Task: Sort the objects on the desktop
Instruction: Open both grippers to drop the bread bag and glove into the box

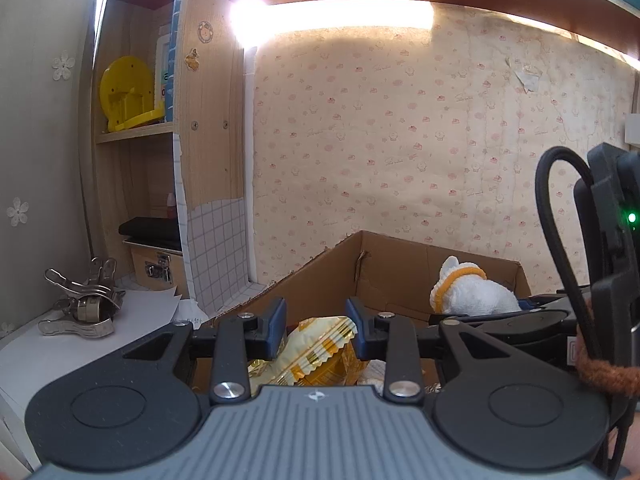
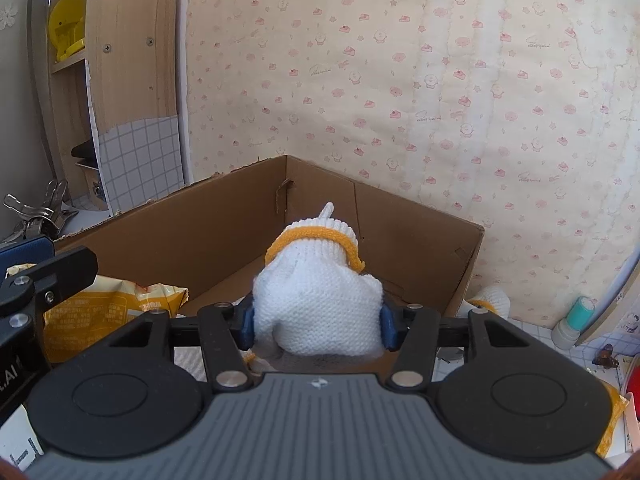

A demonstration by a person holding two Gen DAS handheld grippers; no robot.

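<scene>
An open cardboard box (image 1: 320,276) stands against the wallpapered wall. My left gripper (image 1: 318,326) hangs over its near side, its jaws shut on the crimped top of a yellow snack bag (image 1: 320,344); the bag's body reaches down into the box (image 2: 200,232). That snack bag (image 2: 116,308) shows at the left of the right wrist view, under a left fingertip (image 2: 24,250). My right gripper (image 2: 316,324) is shut on a white knitted glove (image 2: 316,292) with a yellow cuff, held above the box interior. The same glove (image 1: 468,292) appears in the left wrist view.
Metal clips (image 1: 80,304) lie on white paper left of the box, below a wooden shelf holding a yellow plastic piece (image 1: 126,96). Right of the box lie a second white glove (image 2: 492,298), a teal stamp (image 2: 572,320) and a brown hair clip (image 2: 606,356).
</scene>
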